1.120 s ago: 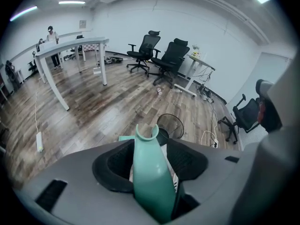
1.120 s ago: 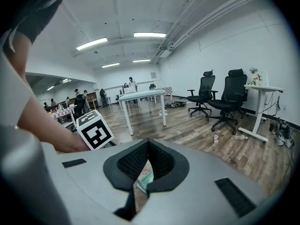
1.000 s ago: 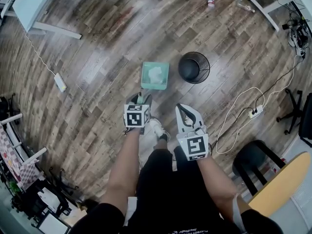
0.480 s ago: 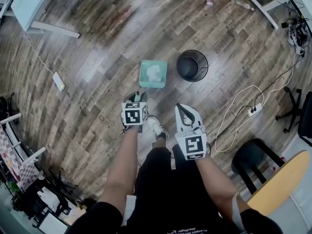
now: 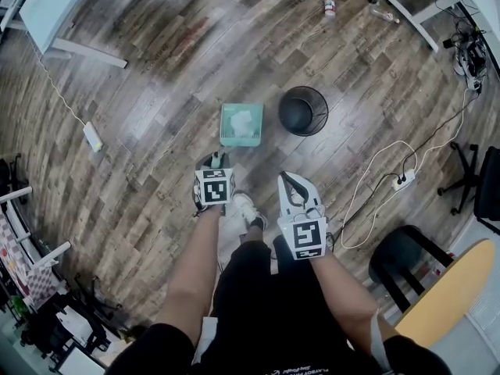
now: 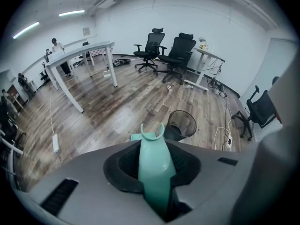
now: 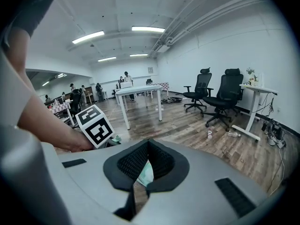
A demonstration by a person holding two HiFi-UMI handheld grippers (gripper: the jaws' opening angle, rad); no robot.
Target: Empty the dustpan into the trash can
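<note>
Dustpan (image 5: 241,123): we see it flat on the wooden floor (image 5: 156,92), pale debris (image 5: 247,119) inside.
Trash can (image 5: 303,110): upright, just beside the dustpan.
Left tongs (image 5: 216,161): have just been closing; we read them clamped on the dustpan's handle (image 6: 154,165).
Right tongs (image 5: 291,180): together, nothing between them.

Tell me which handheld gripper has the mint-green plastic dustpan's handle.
The left gripper: its jaws have just been closing on the mint-green plastic dustpan handle, now pinched between them. The right gripper is shut on nothing.
</note>
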